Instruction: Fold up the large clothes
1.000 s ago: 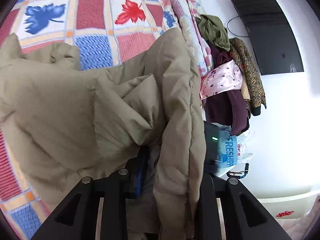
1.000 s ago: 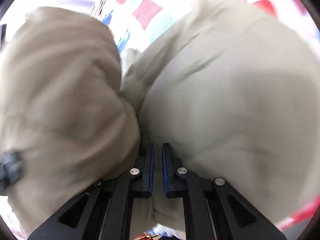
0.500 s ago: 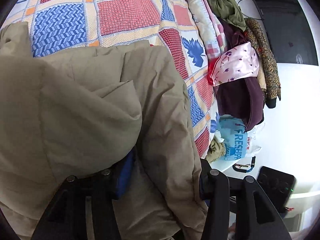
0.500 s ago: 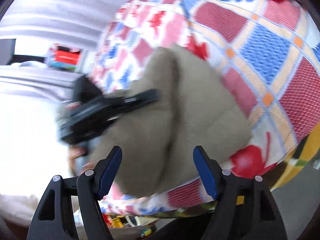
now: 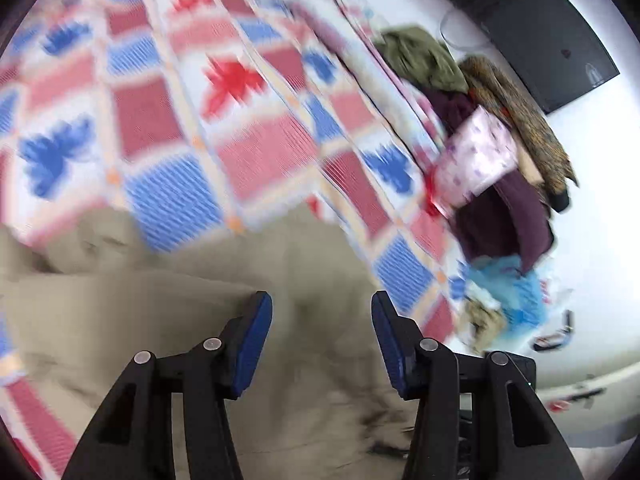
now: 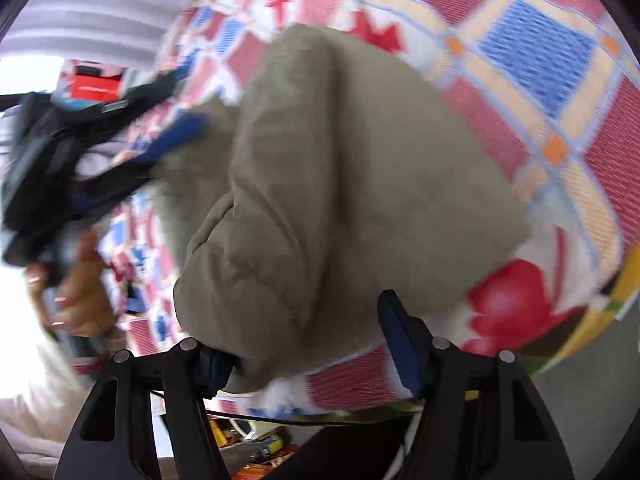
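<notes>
Khaki coat (image 6: 340, 184) lies folded on quilt (image 6: 540, 52) | left gripper (image 5: 322, 340) released | right gripper (image 6: 304, 356) closing, empty | tidying left

A patchwork quilt (image 5: 248, 148) with a clothes pile (image 5: 496, 160) at its edge.

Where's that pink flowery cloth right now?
In the left wrist view the pink flowery cloth is at the right, on the clothes pile at the quilt's edge, between the olive garment and the purple one.
</notes>
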